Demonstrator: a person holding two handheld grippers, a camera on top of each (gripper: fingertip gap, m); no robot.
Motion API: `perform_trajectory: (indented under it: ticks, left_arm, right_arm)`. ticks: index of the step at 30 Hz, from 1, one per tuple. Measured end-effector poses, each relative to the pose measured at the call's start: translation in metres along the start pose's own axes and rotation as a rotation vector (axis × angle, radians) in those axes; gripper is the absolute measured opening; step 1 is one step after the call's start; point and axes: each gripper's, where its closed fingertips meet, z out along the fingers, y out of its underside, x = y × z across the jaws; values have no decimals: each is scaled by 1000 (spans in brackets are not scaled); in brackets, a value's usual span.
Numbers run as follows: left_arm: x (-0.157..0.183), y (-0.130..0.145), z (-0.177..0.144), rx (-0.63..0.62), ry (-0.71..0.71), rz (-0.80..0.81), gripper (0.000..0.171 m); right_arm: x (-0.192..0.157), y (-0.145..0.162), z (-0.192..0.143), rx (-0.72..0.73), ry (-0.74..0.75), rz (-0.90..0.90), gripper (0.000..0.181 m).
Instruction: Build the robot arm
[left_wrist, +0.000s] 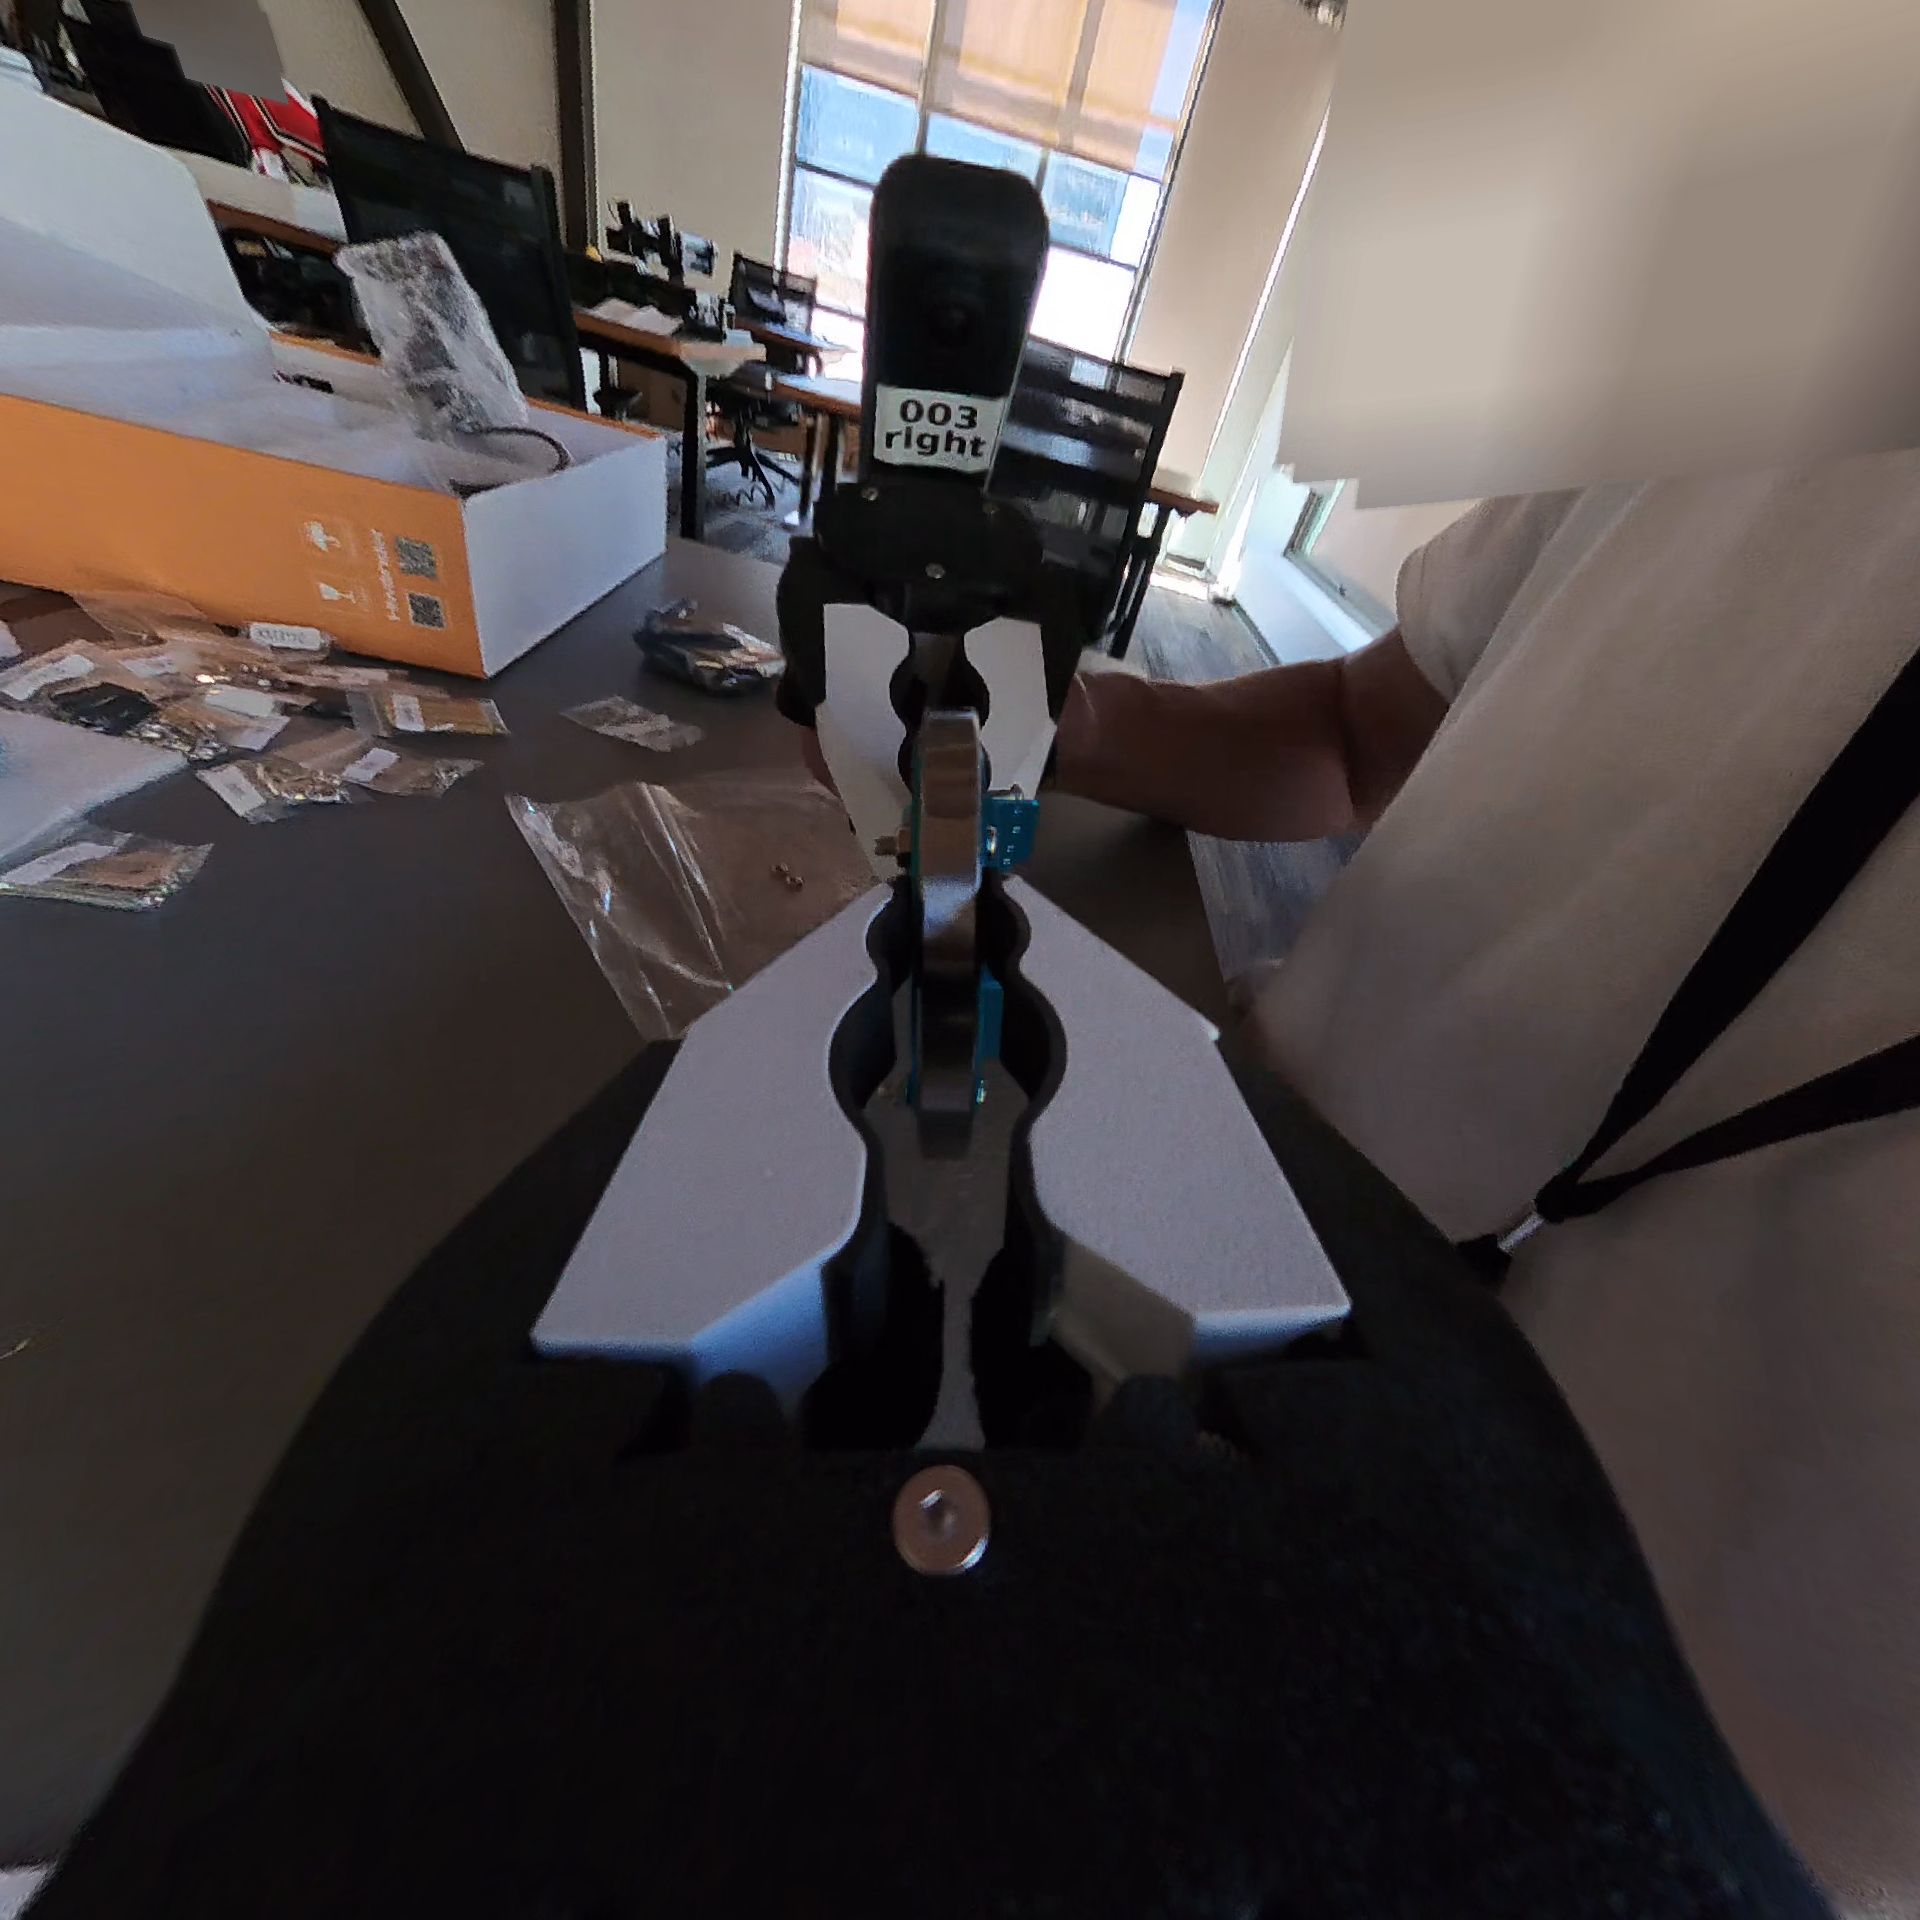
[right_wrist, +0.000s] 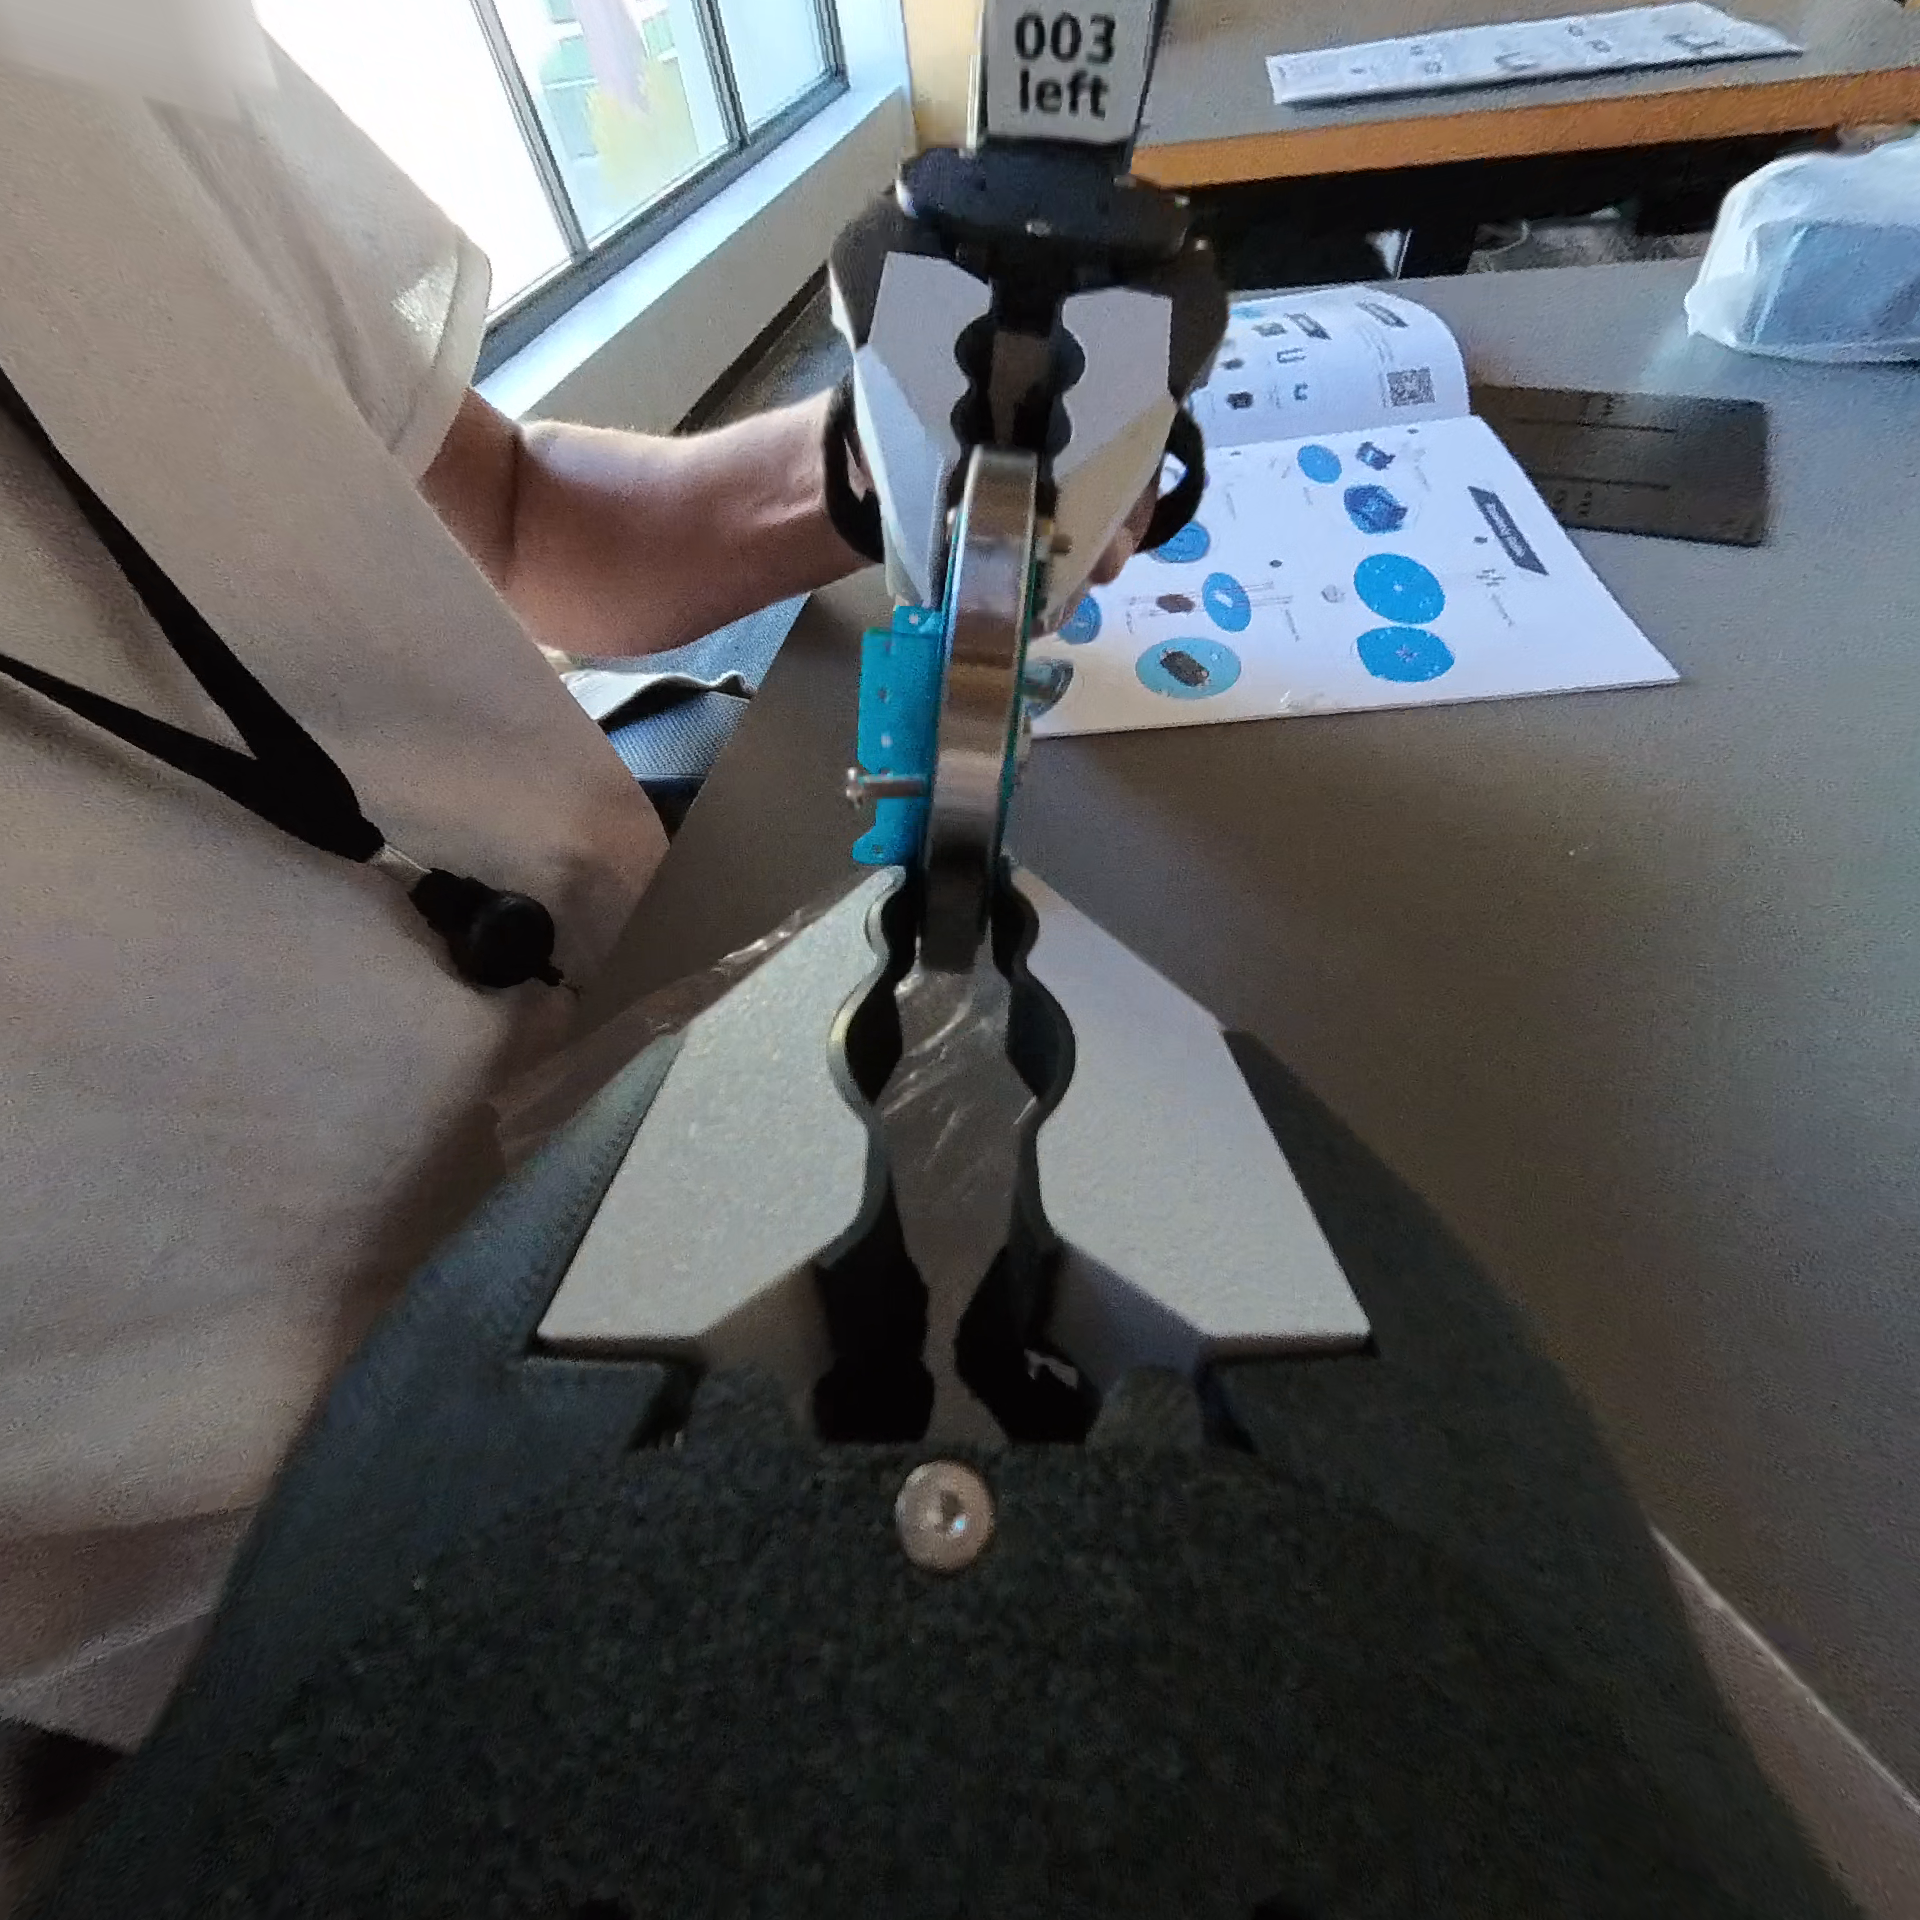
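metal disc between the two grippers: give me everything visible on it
The metal disc is seen edge-on: a thick, shiny, silvery rim with a thin green layer along each face. A blue bracket with small holes and a small metal pin sits on one face. The disc is held upright above the dark table, not touching it. The left gripper clamps one edge, the right gripper the opposite edge. Its faces are not visible.

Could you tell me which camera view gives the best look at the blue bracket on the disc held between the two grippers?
The right wrist view: the blue bracket stands clear on the disc's left side. The left wrist view shows only small blue slivers beside the edge-on disc.
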Motion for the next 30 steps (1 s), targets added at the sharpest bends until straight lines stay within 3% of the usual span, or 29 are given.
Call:
perform_trajectory:
  ticks: [6, 13, 19, 26, 30]
  left_arm:
    - [-10, 3, -1, 50, -15, -91, 22]
    - [-12, 28, 7, -62, -19, -95, 38]
    - [-3, 39, 25, -219, 11, 22, 17]
    - [7, 42, 27, -326, 105, 39, 19]
    - [1, 58, 32, -364, 132, 19, 17]
  right_arm:
    - [15, -6, -10, -24, -27, -38, 12]
    - [4, 13, -7, -73, -62, -39, 12]
    - [4, 20, -9, -85, -73, -1, 12]
    - [-3, 8, -20, -53, -97, -4, 11]
    - [-1, 22, -18, -115, -90, 15, 12]
